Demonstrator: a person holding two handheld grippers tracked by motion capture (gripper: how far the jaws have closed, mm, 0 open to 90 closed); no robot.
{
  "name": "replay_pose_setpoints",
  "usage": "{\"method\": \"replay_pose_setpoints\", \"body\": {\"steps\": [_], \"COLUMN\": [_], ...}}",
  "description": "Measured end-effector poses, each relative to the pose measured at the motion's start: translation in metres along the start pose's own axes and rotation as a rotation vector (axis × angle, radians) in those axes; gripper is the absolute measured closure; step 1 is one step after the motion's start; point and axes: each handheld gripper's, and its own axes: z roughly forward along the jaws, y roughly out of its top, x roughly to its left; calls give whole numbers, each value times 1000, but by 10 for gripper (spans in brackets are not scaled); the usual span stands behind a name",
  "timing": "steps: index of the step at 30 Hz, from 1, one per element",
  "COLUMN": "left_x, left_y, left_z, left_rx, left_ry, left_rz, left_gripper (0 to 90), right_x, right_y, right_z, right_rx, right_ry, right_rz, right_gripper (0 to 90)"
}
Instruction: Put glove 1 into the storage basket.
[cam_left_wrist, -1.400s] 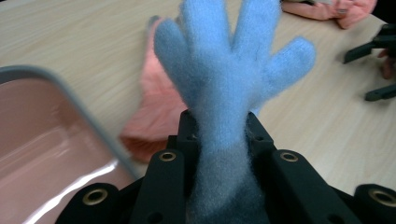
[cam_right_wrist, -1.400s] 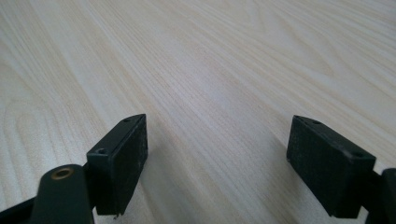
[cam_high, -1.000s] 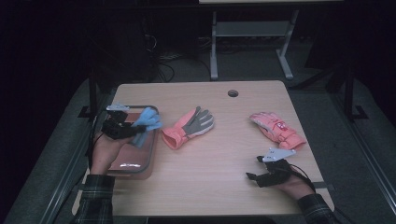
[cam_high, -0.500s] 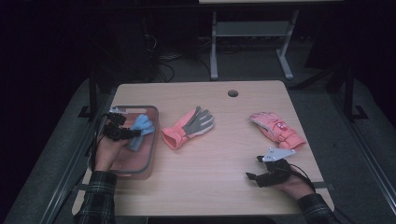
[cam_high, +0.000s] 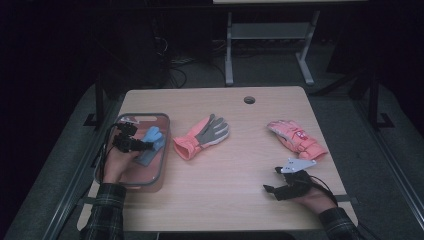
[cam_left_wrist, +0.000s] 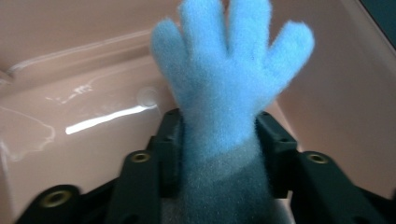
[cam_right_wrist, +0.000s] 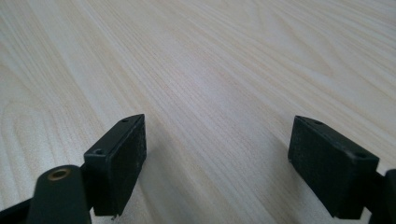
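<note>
From my side of the table, my right gripper (cam_high: 281, 184) lies low on the bare wood near the table (cam_high: 235, 200) edge, jaws spread wide with nothing between them; the right gripper view looks along them over plain wood grain (cam_right_wrist: 215, 93). That hand rests on the board, forearm flat, gripper pointing left across the table.

The work in hand is on the other side. My left gripper (cam_high: 142, 146) reaches into the pink bin (cam_high: 160, 165) at the table's left edge, and I judge this to be the release step: the blue glove (cam_left_wrist: 229, 93) is in the bin, its fuzzy fingers fanned toward the bin's far wall, its cuff between my jaws. The jaws have just been opening, with the glove between them; in the left gripper view the pads (cam_left_wrist: 170, 135) flank the cuff closely, and I cannot tell whether they still pinch it or merely touch. The left hand sits over the bin's near half, wrist slightly cocked, gripper aimed forward and to the right.

Next, I think, the jaws need to spread until the cuff drops clear, then the hand lifts straight out so the fleece does not drag along.

Farther out, the orange-and-grey glove (cam_high: 202, 136) lies just beside the bin, likely next. The pink glove (cam_high: 296, 140) lies beyond my right gripper, well apart from the bin.
</note>
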Motion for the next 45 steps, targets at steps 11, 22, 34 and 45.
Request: {"method": "replay_pose_setpoints", "body": {"steps": [11, 22, 34, 45], "left_x": [-8, -25, -65, -97], "left_y": [1, 9, 20, 26], "left_z": [5, -30, -49, -39], "left_rx": [14, -118, -191, -197], "left_ry": [-33, -88, -193, -270], "left_rz": [7, 60, 134, 196], "left_gripper": [166, 158, 159, 315], "right_x": [0, 0, 0, 0], "right_y": [0, 0, 0, 0], "right_z": [0, 0, 0, 0], "right_rx": [1, 3, 5, 5], "right_ry": [0, 2, -3, -3], "right_rz": [1, 2, 3, 4], "right_gripper": [188, 184, 168, 168]}}
